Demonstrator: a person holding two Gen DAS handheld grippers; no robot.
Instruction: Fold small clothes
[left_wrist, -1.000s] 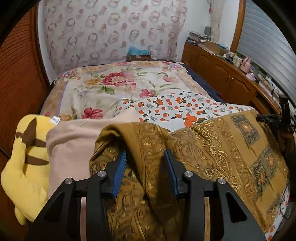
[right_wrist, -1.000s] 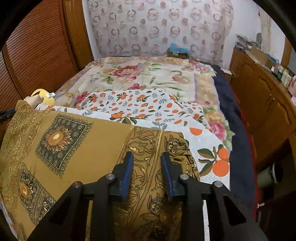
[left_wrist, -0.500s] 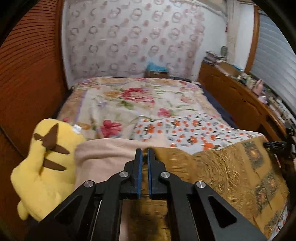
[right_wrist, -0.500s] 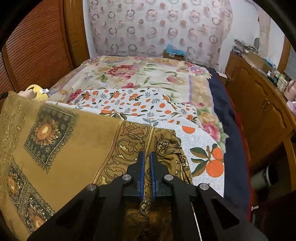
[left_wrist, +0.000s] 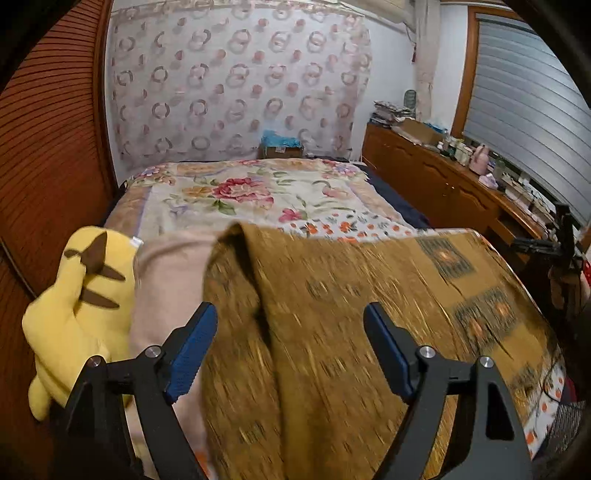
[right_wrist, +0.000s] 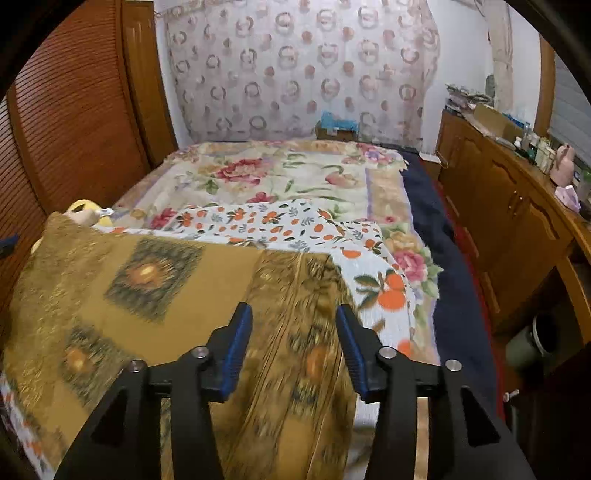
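Observation:
A mustard-gold patterned garment (left_wrist: 351, 314) with dark square motifs lies spread across the near end of the bed; it also shows in the right wrist view (right_wrist: 177, 295). My left gripper (left_wrist: 291, 350) is open above its left end, blue pads wide apart, holding nothing. My right gripper (right_wrist: 293, 347) is open above its right end, where the cloth lies in folds between the jaws. Both views are blurred by motion.
A white cloth with orange fruit print (right_wrist: 295, 225) lies under the garment on a floral bedspread (left_wrist: 240, 192). A yellow plush toy (left_wrist: 74, 295) and a pink cloth (left_wrist: 166, 280) sit at the left. A wooden cabinet (right_wrist: 509, 206) runs along the right.
Both grippers were shut on the gold garment half a second ago; both have now opened and let go of it. The cloth has dropped onto the bed.

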